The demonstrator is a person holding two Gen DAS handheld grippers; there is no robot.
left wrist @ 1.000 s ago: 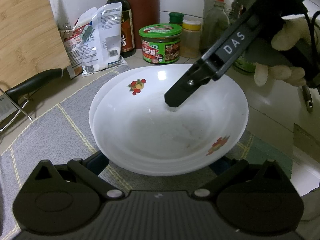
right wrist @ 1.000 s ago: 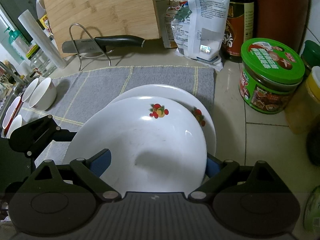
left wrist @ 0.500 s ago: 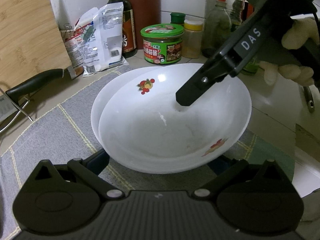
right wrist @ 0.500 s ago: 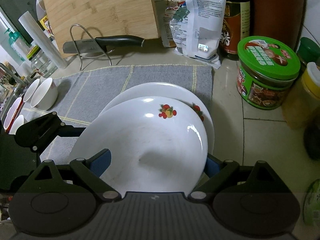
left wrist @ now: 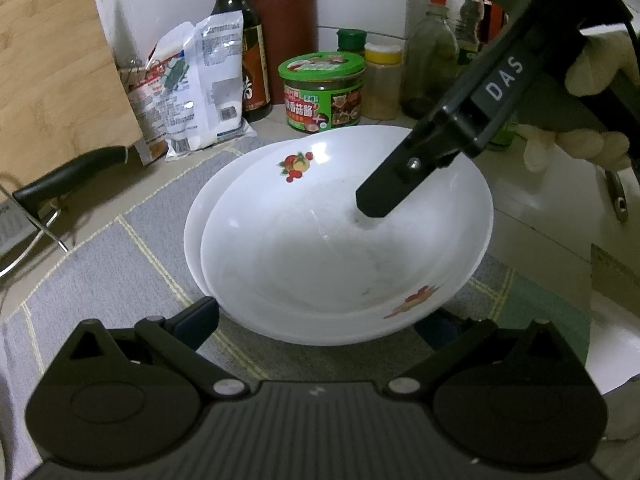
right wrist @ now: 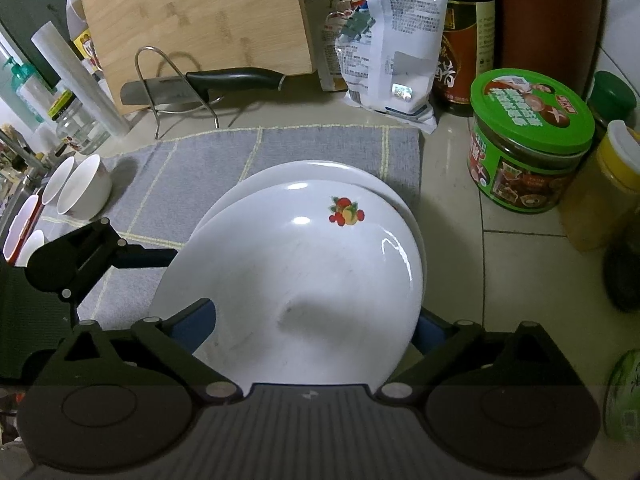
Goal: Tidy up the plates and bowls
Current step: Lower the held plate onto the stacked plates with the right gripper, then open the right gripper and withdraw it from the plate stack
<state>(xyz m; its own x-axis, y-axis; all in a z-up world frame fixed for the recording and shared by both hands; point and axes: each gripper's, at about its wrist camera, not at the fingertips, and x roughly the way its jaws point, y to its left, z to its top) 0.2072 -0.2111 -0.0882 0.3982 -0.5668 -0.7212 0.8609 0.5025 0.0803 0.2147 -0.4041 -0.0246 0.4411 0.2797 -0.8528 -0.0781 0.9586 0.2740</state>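
Kitchen counter, grey mat (right wrist: 208,160): upper white plate (left wrist: 344,240) nests slightly off-centre on lower plate (right wrist: 320,170). Right gripper (right wrist: 316,320), jaws just widened, straddles its near rim unclamped; left gripper (left wrist: 320,316), likewise spread, flanks the opposite rim.

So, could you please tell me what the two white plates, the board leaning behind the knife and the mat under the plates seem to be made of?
Top plate: glazed ceramic or perhaps melamine; glossy highlights, printed fruit motif.
Lower plate: apparently the same white glossy ware.
Board: bamboo or light wood, matte, with visible strip grain.
Mat: woven grey fabric with yellowish stitched lines, dull surface.
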